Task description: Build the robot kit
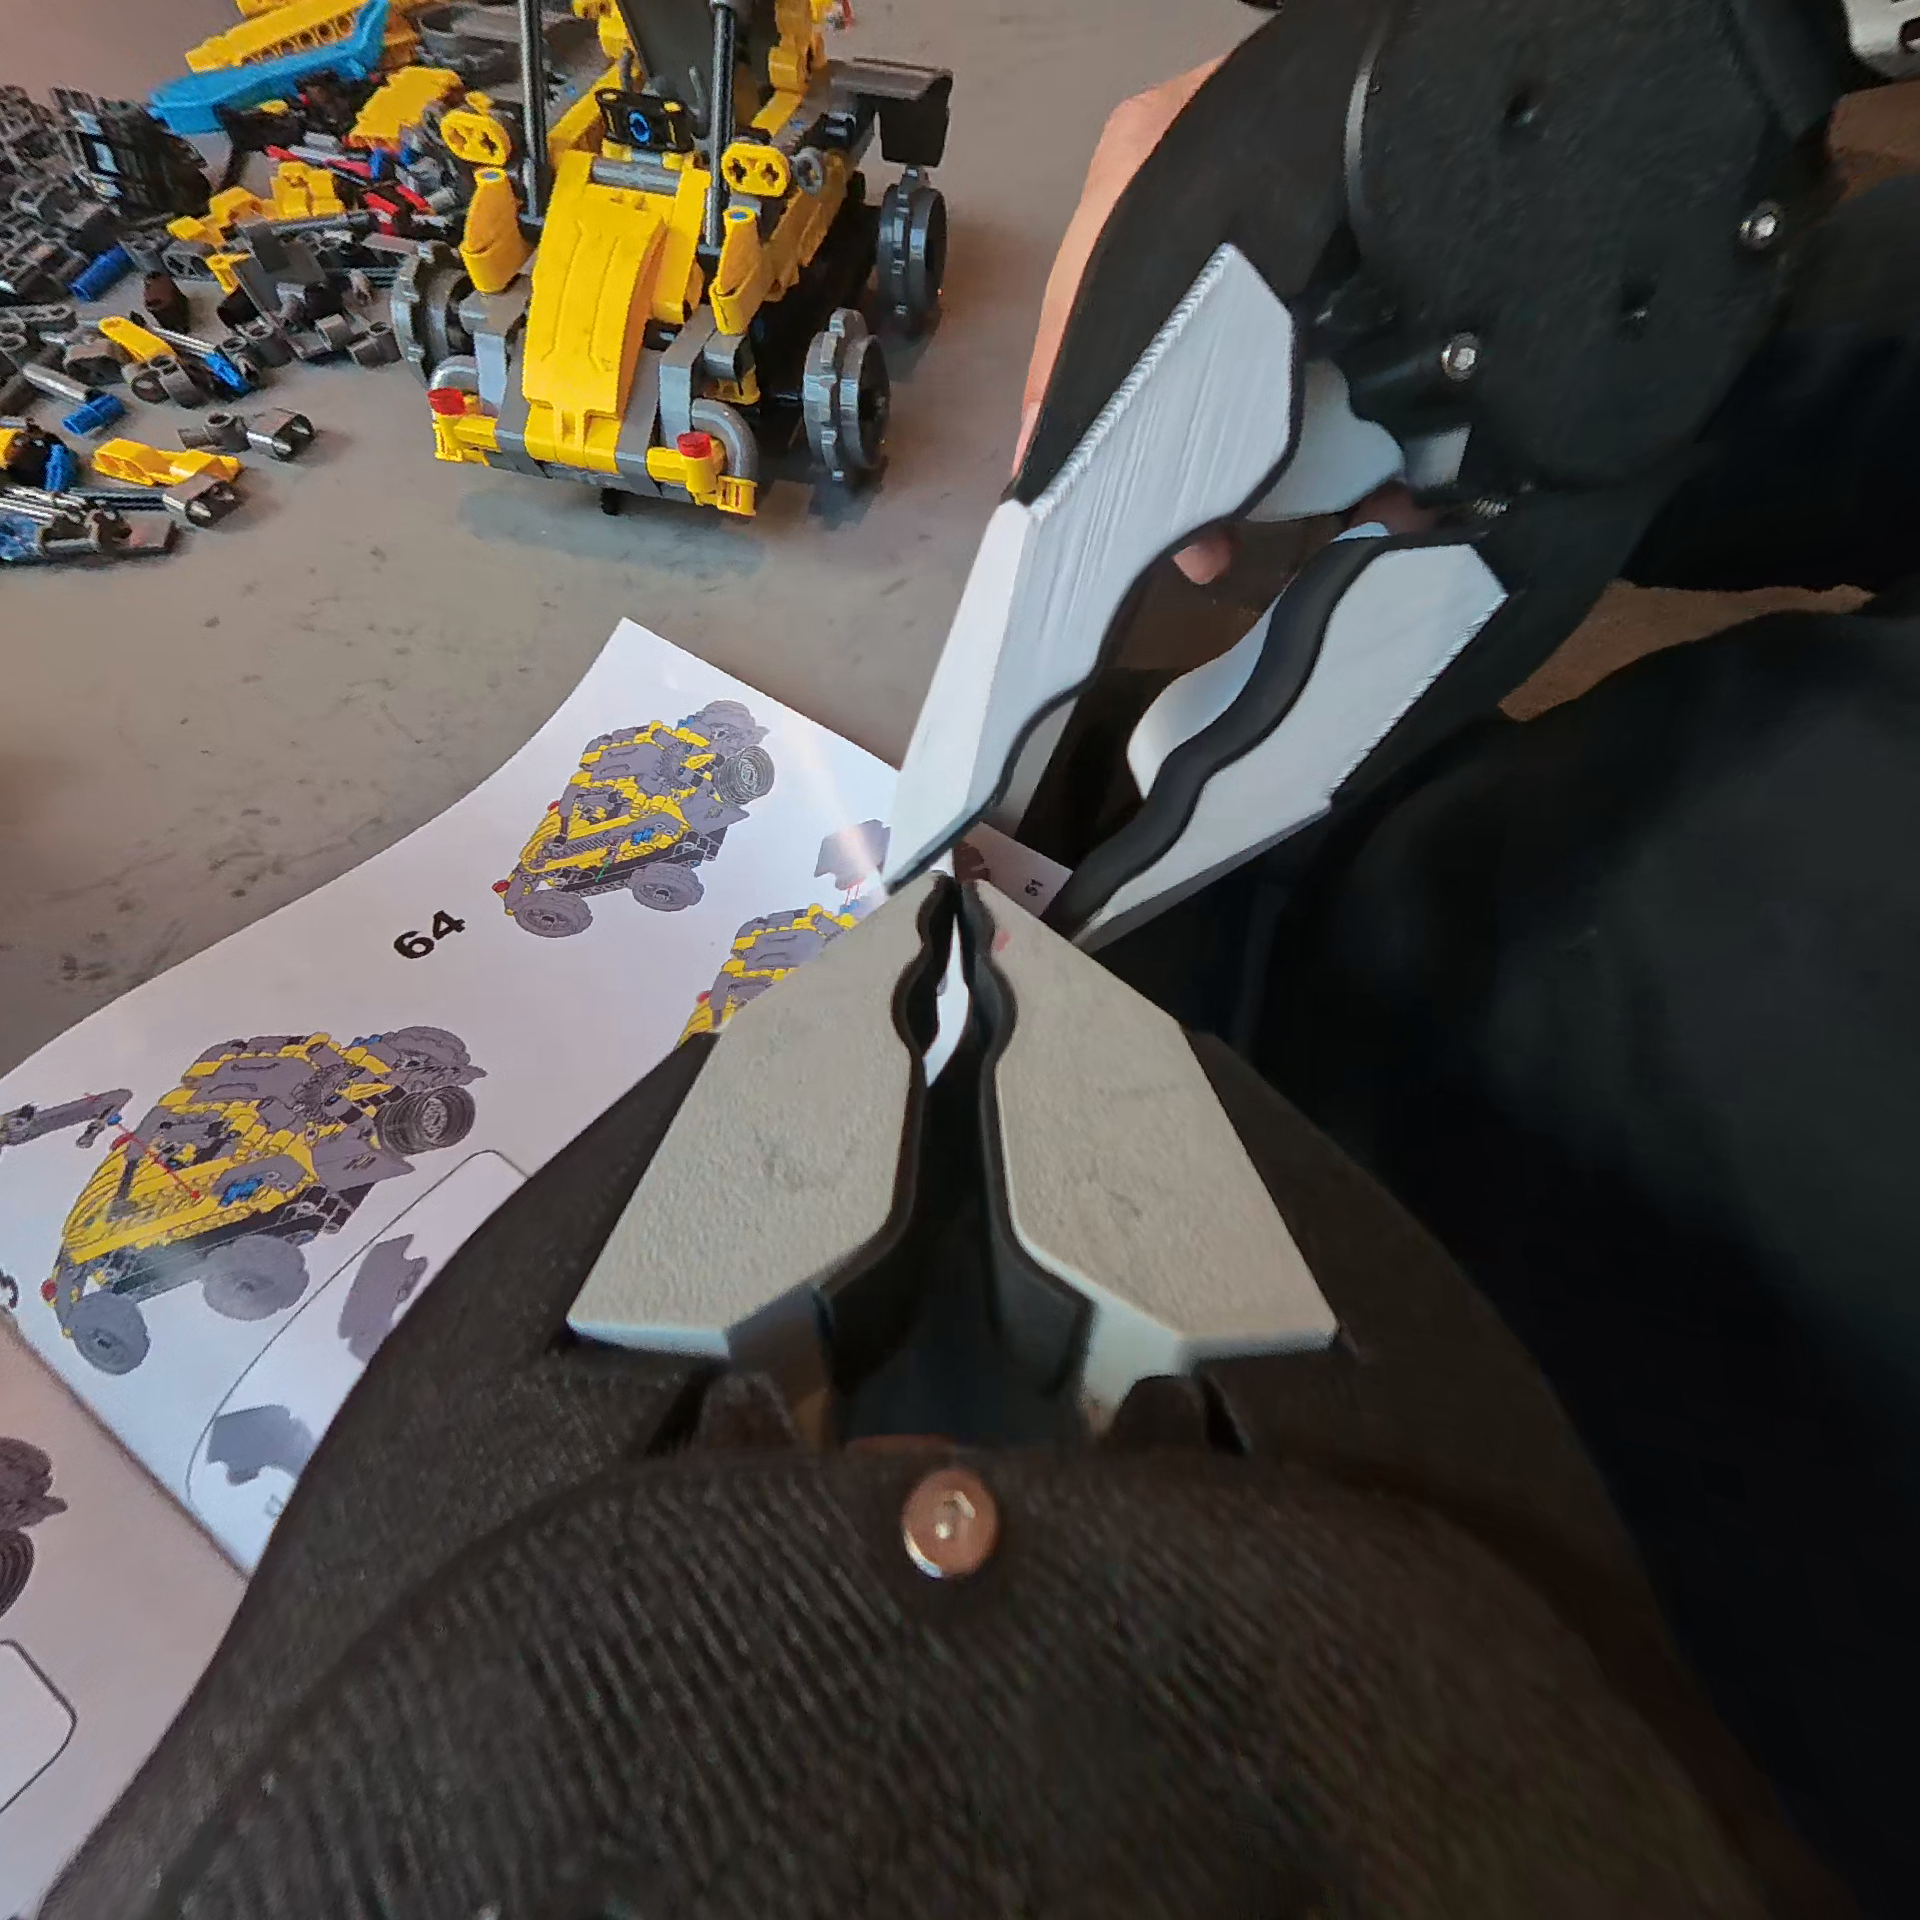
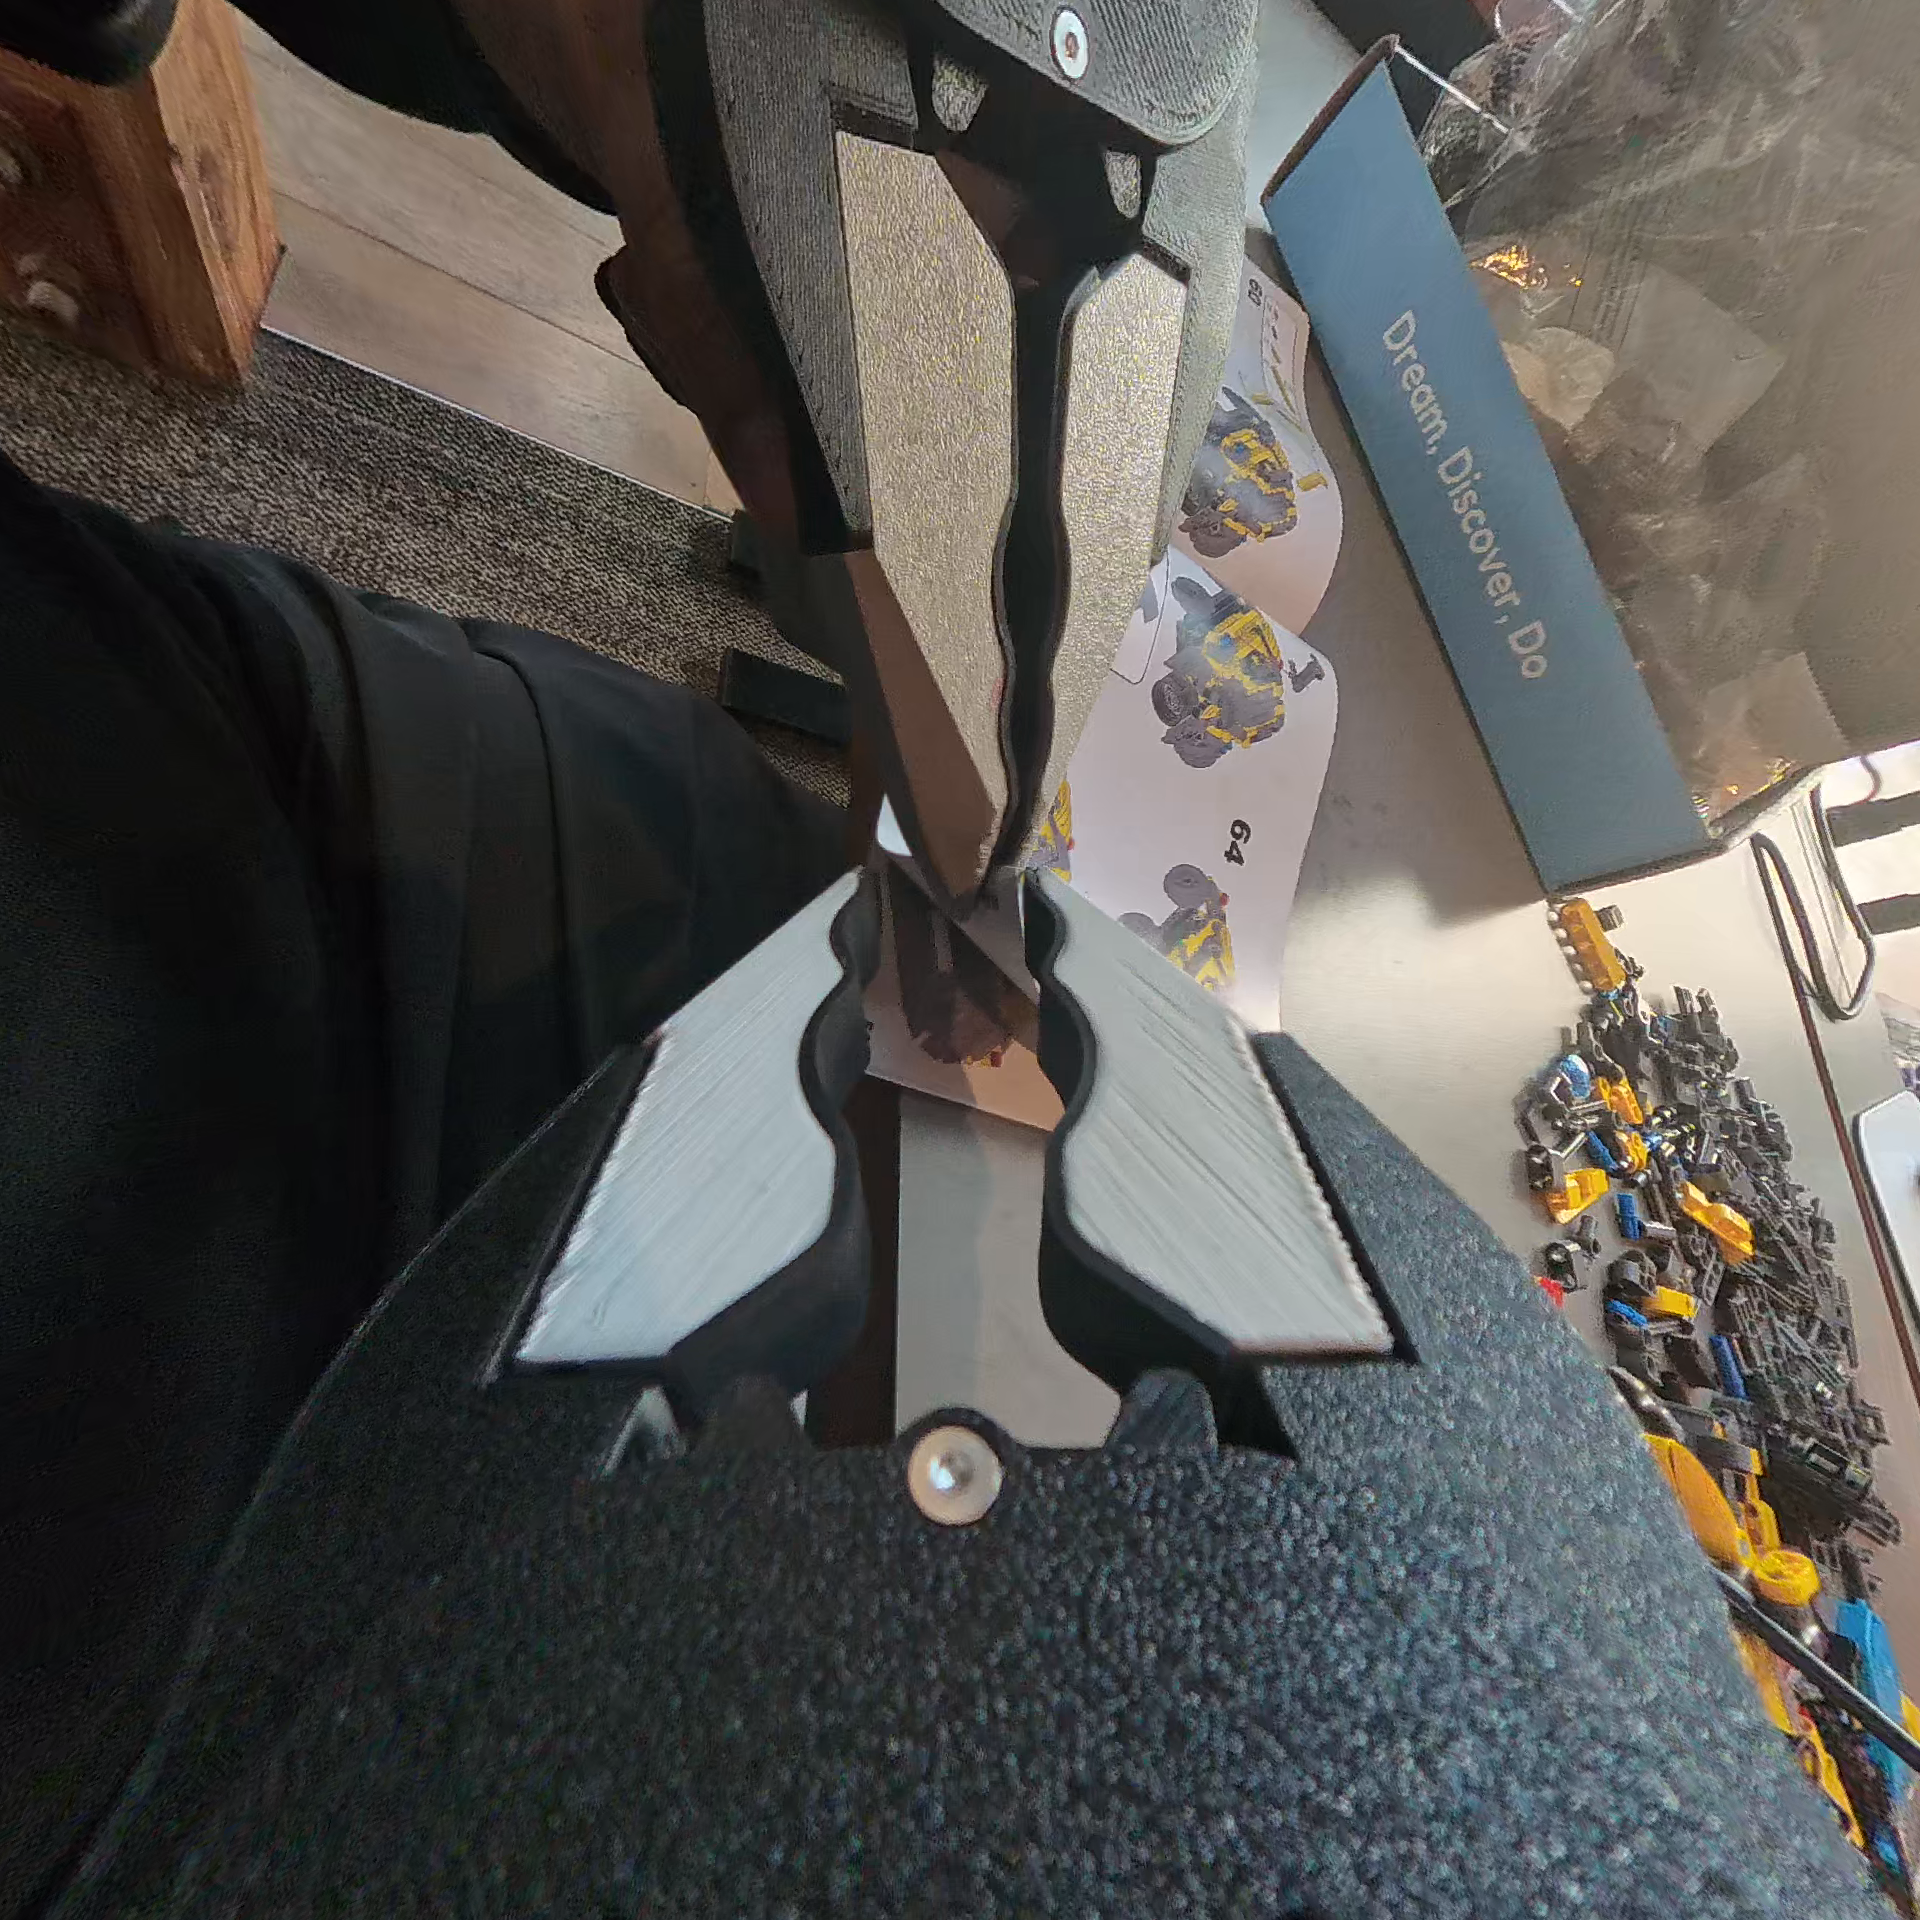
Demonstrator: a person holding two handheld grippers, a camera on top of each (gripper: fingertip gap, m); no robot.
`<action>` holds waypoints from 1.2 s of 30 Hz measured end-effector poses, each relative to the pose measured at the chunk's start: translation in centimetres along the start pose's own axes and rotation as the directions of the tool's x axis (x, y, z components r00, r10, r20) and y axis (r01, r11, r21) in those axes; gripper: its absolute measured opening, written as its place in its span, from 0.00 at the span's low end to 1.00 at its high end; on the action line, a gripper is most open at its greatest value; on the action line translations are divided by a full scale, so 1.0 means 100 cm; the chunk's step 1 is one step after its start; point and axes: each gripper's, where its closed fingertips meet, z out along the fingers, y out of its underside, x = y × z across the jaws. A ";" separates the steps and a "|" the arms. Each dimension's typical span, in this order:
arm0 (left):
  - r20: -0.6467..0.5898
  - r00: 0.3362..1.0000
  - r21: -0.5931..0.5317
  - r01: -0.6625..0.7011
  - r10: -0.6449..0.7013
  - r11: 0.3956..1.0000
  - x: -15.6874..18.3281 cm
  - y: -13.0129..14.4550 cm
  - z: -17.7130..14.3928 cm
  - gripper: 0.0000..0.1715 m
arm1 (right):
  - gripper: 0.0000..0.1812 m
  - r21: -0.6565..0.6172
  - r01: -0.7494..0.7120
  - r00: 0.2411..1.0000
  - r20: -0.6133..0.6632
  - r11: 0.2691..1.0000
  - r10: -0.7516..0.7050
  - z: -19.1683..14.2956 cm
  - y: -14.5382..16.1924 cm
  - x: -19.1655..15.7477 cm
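Note:
An open instruction booklet (image 1: 520, 935) with pictures of a yellow vehicle lies at the table's near edge; it also shows in the right wrist view (image 2: 1205, 810). My left gripper (image 1: 956, 899) is shut on a page corner of the booklet, and its pinching tips show in the right wrist view (image 2: 987, 862). My right gripper (image 2: 951, 894) is open, its two fingers either side of the lifted page corner (image 2: 966, 1049), tip to tip with the left gripper. In the left wrist view the right gripper (image 1: 992, 899) comes in from the upper right.
A yellow and grey brick-built vehicle (image 1: 613, 312) stands on the grey table (image 1: 260, 675). A pile of loose small parts (image 1: 156, 312) lies to its left and shows in the right wrist view (image 2: 1683, 1195). A blue box (image 2: 1475, 499) and plastic bags (image 2: 1714, 312) sit behind. A person's dark clothing (image 1: 1610, 1039) is close by. The tips of both grippers are at nearly the same place.

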 end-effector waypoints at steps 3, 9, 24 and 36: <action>-0.009 1.000 -0.015 0.009 -0.009 1.000 0.001 0.004 0.002 0.00 | 0.08 -0.016 0.016 0.999 -0.029 1.000 -0.016 0.003 0.004 0.002; -0.007 1.000 -0.002 0.021 -0.021 1.000 -0.002 0.003 -0.001 0.00 | 0.12 0.014 -0.020 0.998 -0.061 1.000 0.020 -0.004 0.002 0.009; -0.035 0.999 0.132 -0.006 0.011 0.991 0.007 -0.004 -0.017 0.00 | 0.11 0.062 -0.868 0.484 0.324 0.492 0.813 -0.023 -0.011 -0.004; 0.095 0.975 0.168 -0.213 0.199 0.963 0.013 0.001 -0.023 0.00 | 0.08 0.033 -0.984 0.167 0.517 0.175 0.840 -0.019 -0.015 0.008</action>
